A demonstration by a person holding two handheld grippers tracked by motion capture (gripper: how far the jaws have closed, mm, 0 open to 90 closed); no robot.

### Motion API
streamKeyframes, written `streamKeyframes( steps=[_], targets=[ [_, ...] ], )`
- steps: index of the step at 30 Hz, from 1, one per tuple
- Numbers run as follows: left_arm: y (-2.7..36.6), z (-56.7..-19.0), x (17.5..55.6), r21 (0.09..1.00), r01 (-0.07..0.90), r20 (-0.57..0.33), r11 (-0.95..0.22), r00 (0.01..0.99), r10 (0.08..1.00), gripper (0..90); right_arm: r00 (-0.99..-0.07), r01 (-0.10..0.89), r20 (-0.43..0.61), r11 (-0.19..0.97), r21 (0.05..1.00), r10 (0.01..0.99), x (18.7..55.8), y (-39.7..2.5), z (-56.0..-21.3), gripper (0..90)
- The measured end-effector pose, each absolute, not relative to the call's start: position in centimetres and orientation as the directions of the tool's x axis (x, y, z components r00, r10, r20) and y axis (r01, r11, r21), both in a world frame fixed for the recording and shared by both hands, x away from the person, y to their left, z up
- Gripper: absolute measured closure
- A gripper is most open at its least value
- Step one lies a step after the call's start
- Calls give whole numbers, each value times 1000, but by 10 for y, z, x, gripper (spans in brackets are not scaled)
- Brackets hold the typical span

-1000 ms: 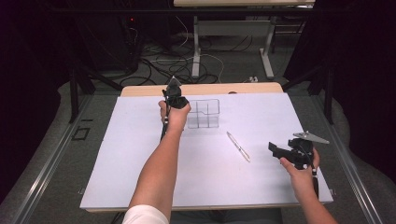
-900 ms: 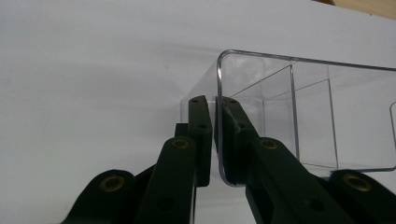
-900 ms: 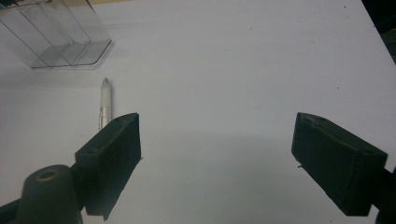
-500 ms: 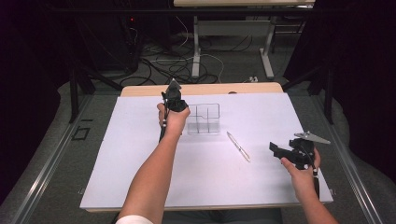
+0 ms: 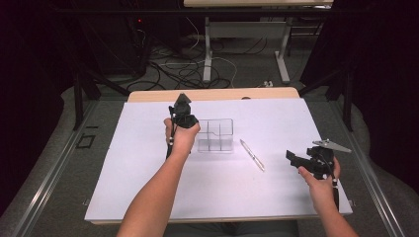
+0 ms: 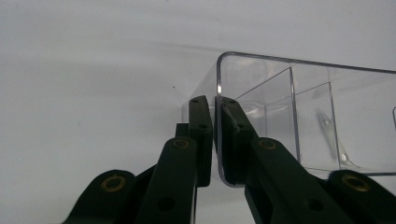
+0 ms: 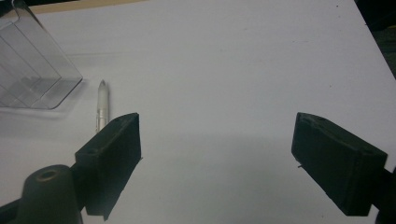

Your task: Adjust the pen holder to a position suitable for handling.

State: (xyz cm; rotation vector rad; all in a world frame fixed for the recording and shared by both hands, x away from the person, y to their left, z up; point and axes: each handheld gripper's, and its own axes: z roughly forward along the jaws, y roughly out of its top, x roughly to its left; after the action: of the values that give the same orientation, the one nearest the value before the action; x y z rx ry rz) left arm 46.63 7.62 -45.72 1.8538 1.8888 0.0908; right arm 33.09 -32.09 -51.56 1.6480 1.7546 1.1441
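A clear plastic organizer [image 5: 216, 136] with several compartments stands on the white sheet near the table's middle. My left gripper [image 5: 187, 120] is shut on its left end; in the left gripper view the jaws [image 6: 215, 100] pinch the organizer's [image 6: 303, 116] rounded corner wall between them. A white pen [image 5: 252, 155] lies flat just right of the organizer. My right gripper [image 5: 294, 159] hovers open near the table's right front, empty. In the right gripper view the gripper [image 7: 217, 135] faces the pen [image 7: 102, 105] and the organizer [image 7: 32, 70], which sit beyond its left jaw.
The white sheet [image 5: 148, 187] covers most of the wooden table [image 5: 212, 94], whose bare strip shows at the far edge. Cables and table legs [image 5: 207, 59] lie on the dark floor beyond. Metal rails [image 5: 59, 163] run along both sides.
The left gripper has drawn the clear organizer toward the person's side of the table. The right gripper has stayed almost still and open.
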Motion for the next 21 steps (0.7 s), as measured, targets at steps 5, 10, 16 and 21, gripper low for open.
streamKeyframes(
  steps=[5, 10, 16, 21],
  targets=[
    [79, -457, 458, 376, 922, -290, 90, 25, 957, 844, -175, 569, 191, -59, 820, 966, 331, -320, -515, 153],
    [79, -457, 450, 376, 923, -287, 85, 29, 958, 843, -167, 575, 200, -70, 815, 965, 331, -320, -516, 154],
    [77, -458, 443, 372, 925, -287, 83, 29, 958, 839, -168, 577, 198, -67, 814, 966, 331, -320, -517, 154],
    [78, -457, 438, 360, 928, -304, 94, 21, 953, 833, -167, 577, 199, -67, 814, 966, 331, -320, -517, 154]
  ],
)
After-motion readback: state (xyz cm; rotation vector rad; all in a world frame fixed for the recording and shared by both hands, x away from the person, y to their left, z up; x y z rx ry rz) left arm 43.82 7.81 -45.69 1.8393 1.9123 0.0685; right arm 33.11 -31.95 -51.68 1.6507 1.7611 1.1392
